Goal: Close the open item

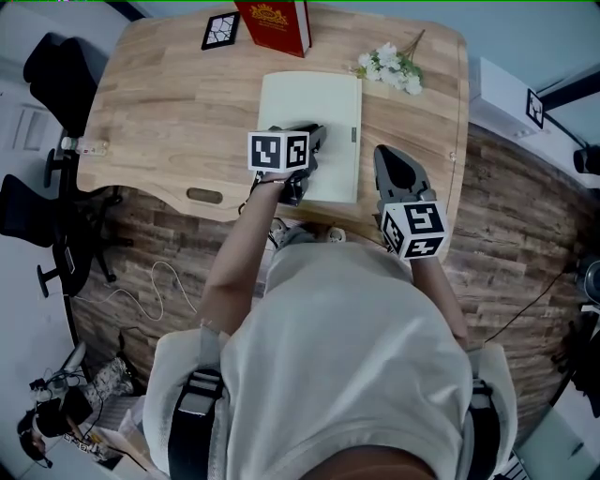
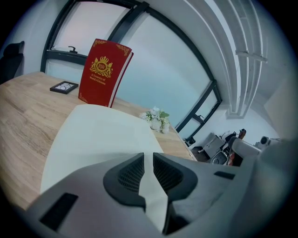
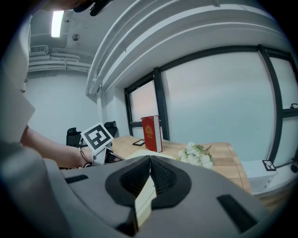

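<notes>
A cream notebook (image 1: 319, 94) lies flat in the middle of the wooden table (image 1: 169, 112), with a small clasp on its right edge. My left gripper (image 1: 309, 133) is over its near left part. In the left gripper view the jaws (image 2: 148, 162) stand a narrow gap apart, with the pale cover (image 2: 102, 135) running between the pads, so they are shut on it. My right gripper (image 1: 386, 153) hovers to the right of the notebook, near the table's front edge. Its pads (image 3: 150, 160) meet at the tips, and I see nothing held between them.
A red book (image 1: 275, 26) stands upright at the far edge, with a small black frame (image 1: 220, 30) to its left. White flowers (image 1: 392, 67) lie at the far right. Black chairs (image 1: 56, 66) stand off the table's left side.
</notes>
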Motion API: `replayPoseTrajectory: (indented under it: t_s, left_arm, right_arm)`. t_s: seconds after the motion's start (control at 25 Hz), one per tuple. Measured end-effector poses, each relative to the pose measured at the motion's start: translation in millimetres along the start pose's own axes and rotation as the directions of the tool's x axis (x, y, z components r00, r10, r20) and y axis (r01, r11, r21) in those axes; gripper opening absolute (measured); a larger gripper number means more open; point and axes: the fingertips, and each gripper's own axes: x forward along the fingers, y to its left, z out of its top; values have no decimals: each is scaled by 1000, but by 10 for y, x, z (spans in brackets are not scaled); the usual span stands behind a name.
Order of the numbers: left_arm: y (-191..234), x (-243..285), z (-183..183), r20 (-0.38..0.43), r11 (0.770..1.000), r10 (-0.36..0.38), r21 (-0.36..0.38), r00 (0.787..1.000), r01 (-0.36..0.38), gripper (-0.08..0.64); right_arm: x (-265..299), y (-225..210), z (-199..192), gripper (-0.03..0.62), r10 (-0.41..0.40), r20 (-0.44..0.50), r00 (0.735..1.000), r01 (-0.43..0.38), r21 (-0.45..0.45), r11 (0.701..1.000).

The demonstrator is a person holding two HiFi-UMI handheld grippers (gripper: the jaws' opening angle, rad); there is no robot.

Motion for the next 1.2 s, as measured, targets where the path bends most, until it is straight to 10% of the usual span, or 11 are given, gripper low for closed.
replayPoseTrajectory:
  t_s: [1.2]
  left_arm:
    - [29,253,-272,-157,987,110,133,981,-89,63]
  right_arm:
    - [-107,-81,-91,18,-25,-12,1000,26,21,999]
